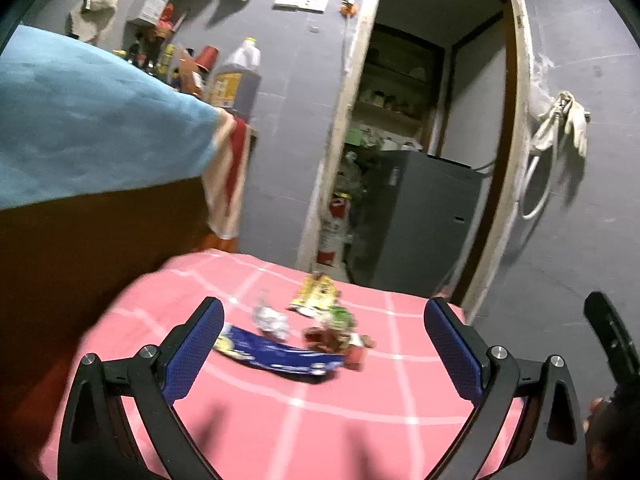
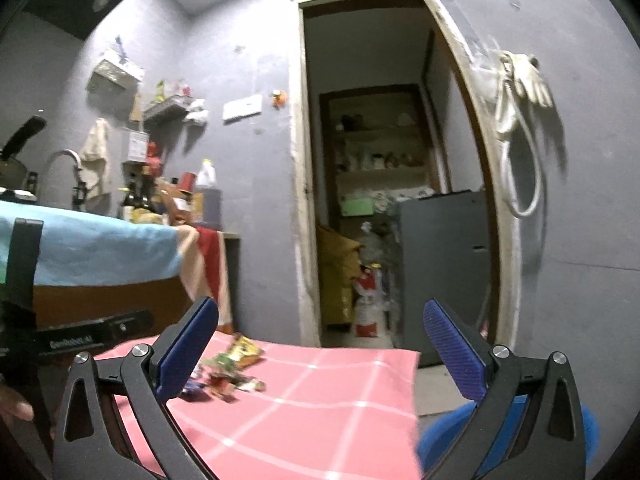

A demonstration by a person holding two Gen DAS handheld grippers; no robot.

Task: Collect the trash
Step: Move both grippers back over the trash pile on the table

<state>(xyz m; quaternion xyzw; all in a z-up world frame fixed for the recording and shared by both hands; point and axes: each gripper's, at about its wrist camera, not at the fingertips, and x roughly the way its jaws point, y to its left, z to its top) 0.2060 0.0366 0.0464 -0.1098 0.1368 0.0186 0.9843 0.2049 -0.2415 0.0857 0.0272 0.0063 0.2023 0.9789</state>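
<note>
Wrappers (image 1: 298, 332) lie mid-cloth (image 1: 248, 408); both tools gape, empty, above near edge.

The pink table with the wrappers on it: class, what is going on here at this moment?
A person holds a tool in each hand over a table covered by a pink checked cloth. Both the left tool and the right tool are open and empty. A small pile of trash lies untouched on the cloth: a blue wrapper, a yellow packet and crumpled foil. Nothing has been collected yet.
</note>
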